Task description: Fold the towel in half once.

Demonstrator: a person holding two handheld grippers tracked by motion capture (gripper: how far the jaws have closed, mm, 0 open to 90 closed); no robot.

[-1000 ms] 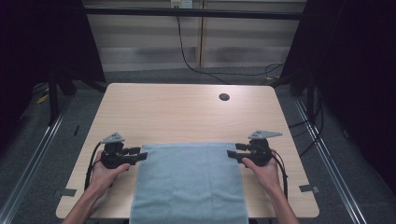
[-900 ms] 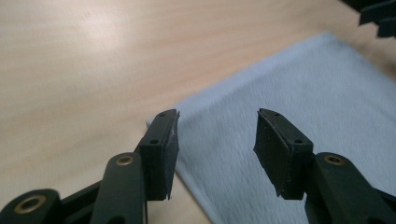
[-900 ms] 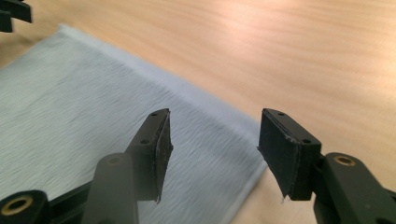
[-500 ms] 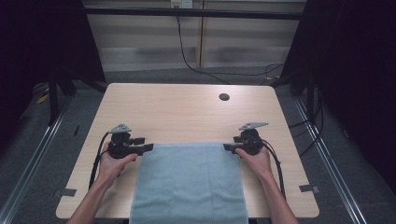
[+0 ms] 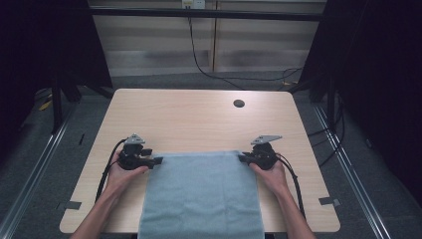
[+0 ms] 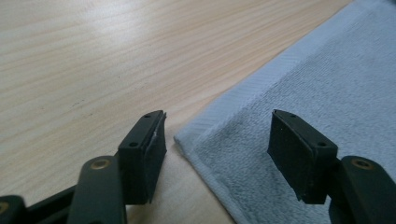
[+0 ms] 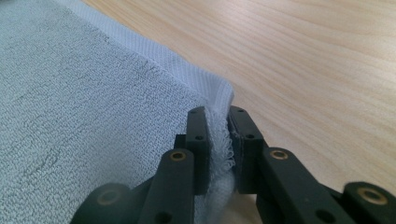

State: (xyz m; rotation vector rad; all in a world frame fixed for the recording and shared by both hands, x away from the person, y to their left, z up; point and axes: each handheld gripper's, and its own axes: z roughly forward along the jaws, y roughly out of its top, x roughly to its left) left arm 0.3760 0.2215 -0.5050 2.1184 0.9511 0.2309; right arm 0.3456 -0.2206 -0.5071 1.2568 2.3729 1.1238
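A: Where does the towel (image 5: 201, 196) lie?

B: Flat on the near middle of the table (image 5: 199, 119), pale blue-grey. Its long axis runs near to far, the near end hanging past the table's near edge and the far hem lying across, left to right.

A: Any label or writing on it?

B: None I can read. A plain woven band runs along the hem.

A: And the right gripper (image 5: 244, 158)?

B: At the far right corner of the towel. In the right gripper view its jaws have just been closing, and they now pinch the corner (image 7: 219, 140); the terry edge bunches up between the pads (image 7: 198, 149).

A: The left gripper (image 5: 158, 160)?

B: At the far left corner. Its jaws have just been opening and stand wide. In the left gripper view the corner of the towel (image 6: 187, 140) lies flat on the wood between them, with neither pad (image 6: 156, 154) pressing on it.

A: What else is on the table?

B: A small round dark hole (image 5: 239, 103) near the far right, well apart from the towel. I see no containers. A black cable (image 5: 199, 55) hangs down the wall beyond.
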